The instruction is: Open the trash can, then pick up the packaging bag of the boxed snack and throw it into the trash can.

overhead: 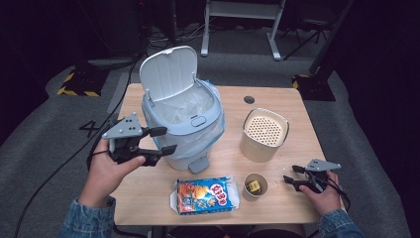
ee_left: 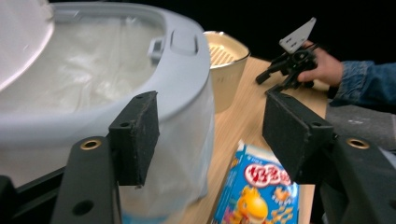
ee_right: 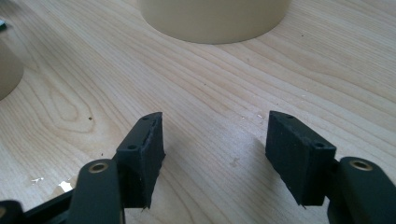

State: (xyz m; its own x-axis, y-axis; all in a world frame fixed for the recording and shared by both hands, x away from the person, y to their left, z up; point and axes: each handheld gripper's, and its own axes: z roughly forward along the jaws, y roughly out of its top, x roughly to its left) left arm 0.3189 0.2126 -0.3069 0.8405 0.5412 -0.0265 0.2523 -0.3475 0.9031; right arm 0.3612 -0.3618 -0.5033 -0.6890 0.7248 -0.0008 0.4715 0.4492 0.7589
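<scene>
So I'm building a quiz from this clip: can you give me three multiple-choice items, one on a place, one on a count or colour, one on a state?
1. Where does the snack bag lie?
A. inside the bin
B. on the table in front of the bin
C. in the right gripper

2. How many grippers does the person hold?
A. one
B. two
C. three

3. How is the lid of the bin?
A. shut
B. taken off and laid on the table
C. swung up, open

Answers:
1 B, the bag lies flat on the table near its front edge.
2 B, the left gripper is beside the bin and the right gripper is low near the paper cup.
3 C, the lid stands up and the liner shows.
</scene>
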